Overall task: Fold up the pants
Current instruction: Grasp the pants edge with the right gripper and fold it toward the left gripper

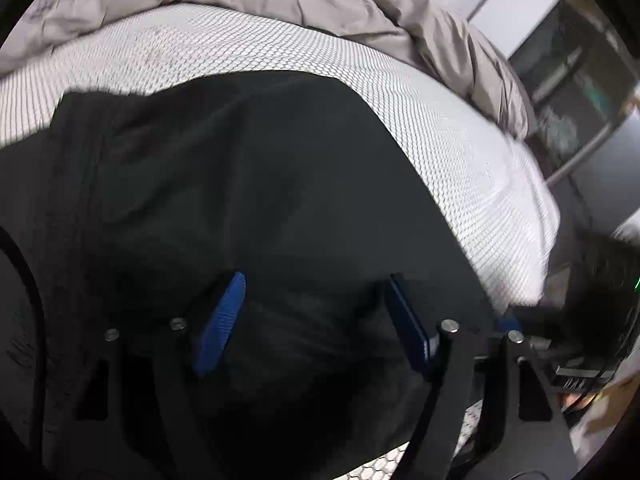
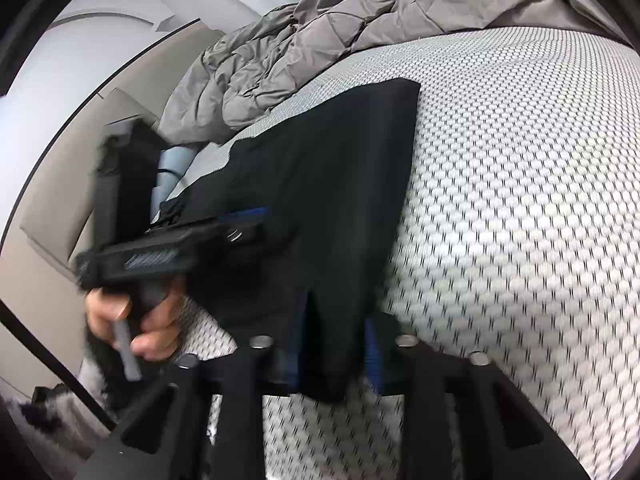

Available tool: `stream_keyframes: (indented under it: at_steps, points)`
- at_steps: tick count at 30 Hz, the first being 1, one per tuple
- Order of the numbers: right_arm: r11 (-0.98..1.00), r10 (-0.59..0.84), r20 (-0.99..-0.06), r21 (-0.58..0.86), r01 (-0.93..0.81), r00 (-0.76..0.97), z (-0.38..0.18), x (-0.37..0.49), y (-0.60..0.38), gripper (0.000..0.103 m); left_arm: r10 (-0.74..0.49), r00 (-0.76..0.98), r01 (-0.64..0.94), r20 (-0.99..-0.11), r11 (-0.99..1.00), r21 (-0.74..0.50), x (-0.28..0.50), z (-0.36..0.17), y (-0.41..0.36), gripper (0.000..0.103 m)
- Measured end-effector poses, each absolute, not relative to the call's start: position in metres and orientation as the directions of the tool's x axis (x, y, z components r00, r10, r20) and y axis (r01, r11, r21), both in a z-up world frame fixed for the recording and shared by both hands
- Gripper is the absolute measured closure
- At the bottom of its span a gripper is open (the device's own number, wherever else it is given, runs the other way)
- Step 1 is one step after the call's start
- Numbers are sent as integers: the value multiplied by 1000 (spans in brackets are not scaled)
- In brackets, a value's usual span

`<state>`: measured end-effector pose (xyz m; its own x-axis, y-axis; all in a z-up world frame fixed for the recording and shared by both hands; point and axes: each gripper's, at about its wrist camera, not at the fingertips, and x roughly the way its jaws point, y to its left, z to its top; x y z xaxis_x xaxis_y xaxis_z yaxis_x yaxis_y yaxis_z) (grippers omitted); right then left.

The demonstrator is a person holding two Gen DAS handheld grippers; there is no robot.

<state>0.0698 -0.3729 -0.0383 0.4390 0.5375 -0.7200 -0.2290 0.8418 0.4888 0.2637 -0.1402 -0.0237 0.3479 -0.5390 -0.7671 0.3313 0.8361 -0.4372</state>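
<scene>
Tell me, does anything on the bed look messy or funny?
Yes. The gray comforter is bunched in a crumpled heap at the far end of the mattress, not spread flat. The black pants lie across the mattress, one end hanging between the right gripper's fingers.

The left gripper (image 1: pixel 316 312) hovers over the black pants (image 1: pixel 248 184) with its blue pads (image 1: pixel 222 322) spread apart. The pants lie on the white honeycomb-patterned mattress (image 1: pixel 460 128), and a rumpled grey duvet (image 1: pixel 304 0) is heaped along its far edge.
</scene>
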Motion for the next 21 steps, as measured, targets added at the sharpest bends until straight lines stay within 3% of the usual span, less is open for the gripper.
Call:
stream_keyframes:
  at_steps: [6,8,9,10,15,20,21]
  points:
    - [842,537,-743,499,-204,399,-37,32,-385,82,-525,371,313,-766,847,-429,255,-17,-134,33]
    - [862,504,-741,467,-198,445,-24,28,-392,62,-531,385,346,-755,841,-415,235,-8,-135,33]
    - [868,490,-725,458,-192,484,-15,29,-397,45,-540,382,393,-750,830,-396,221,-5,-139,33]
    - [867,490,-716,461,-190,498,-12,32,-400,40,-543,374,447,-752,816,-367,211,-3,-150,33]
    - [836,533,-714,526,-156,454,-19,75,-401,40,-433,383,598,-816,790,-139,176,-21,-190,31]
    - [840,540,-750,511,-184,383,-42,125,-377,40,-436,391,608,-811,783,-128,171,-25,-188,30]
    - [851,523,-759,489,-190,388,-45,138,-371,48,-439,383,606,-812,783,-138,172,-26,-188,30]
